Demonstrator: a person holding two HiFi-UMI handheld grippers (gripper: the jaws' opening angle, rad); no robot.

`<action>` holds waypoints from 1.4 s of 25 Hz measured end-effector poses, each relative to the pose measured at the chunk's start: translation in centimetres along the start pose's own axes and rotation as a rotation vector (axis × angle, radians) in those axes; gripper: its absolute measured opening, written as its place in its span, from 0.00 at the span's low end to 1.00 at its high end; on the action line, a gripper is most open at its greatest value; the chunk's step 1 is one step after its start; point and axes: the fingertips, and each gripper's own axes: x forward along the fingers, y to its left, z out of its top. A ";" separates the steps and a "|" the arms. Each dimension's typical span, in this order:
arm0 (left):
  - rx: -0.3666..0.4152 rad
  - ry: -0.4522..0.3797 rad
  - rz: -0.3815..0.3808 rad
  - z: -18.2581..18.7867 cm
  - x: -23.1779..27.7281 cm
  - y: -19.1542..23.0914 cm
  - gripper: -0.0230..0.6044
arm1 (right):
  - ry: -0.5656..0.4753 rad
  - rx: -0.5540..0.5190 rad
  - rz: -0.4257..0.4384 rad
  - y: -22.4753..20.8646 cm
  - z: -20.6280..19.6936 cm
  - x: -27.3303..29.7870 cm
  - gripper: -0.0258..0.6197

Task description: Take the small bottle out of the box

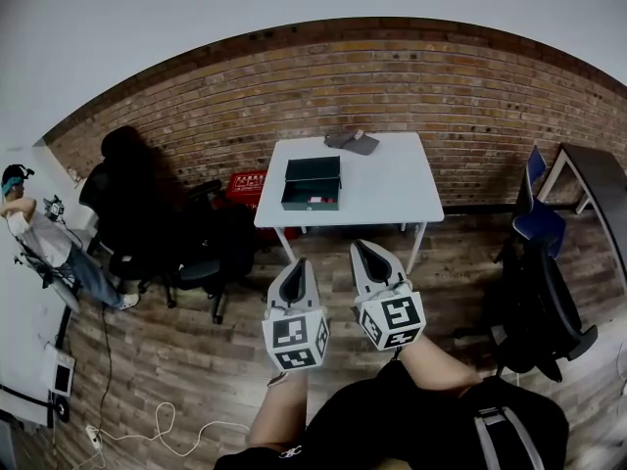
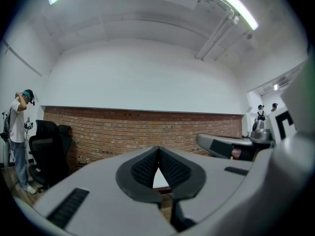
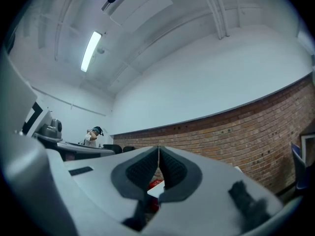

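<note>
The left tongs [image 2: 158, 150] are fully closed, the ribbed black pads meeting at their tips with nothing between them. The right tongs [image 3: 158, 148] are closed in the same way and likewise carry nothing. Both are held side by side over the wooden floor [image 1: 176, 360], tips pointing forward, on the near side of the white tabletop [image 1: 392, 189] and well apart from it. Each carries its marker cube at the rear, and the person's forearms run back from them to the bottom of the head view. On the left part of the tabletop stands the dark green box [image 1: 312, 172], open, with its lid upright at the far side. Inside it, near the front wall, lies a pale-and-red speck [image 1: 315, 201]; whether it is the small bottle is too small to tell. A flat dark grey item [image 1: 352, 143] lies at the far edge of the tabletop. A red crate [image 1: 246, 184] sits on the floor just left of the table, near a black office chair [image 1: 127, 204]. Farther left a person [image 1: 39, 233] stands. A brick wall [image 1: 441, 76] runs behind the table, and a blue chair [image 1: 535, 213] stands to the right.
</note>
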 end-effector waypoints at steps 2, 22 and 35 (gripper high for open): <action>-0.006 0.006 -0.008 -0.3 0.0 0.2 0.06 | 0.005 0.008 0.000 0.1 -0.2 0.1 0.09; 0.032 0.018 0.029 1.1 14.0 4.3 0.06 | 0.006 0.065 0.051 -6.2 -2.2 14.5 0.09; 0.027 0.039 0.065 1.4 25.0 5.1 0.06 | 0.047 0.059 0.113 -12.6 -3.6 23.0 0.09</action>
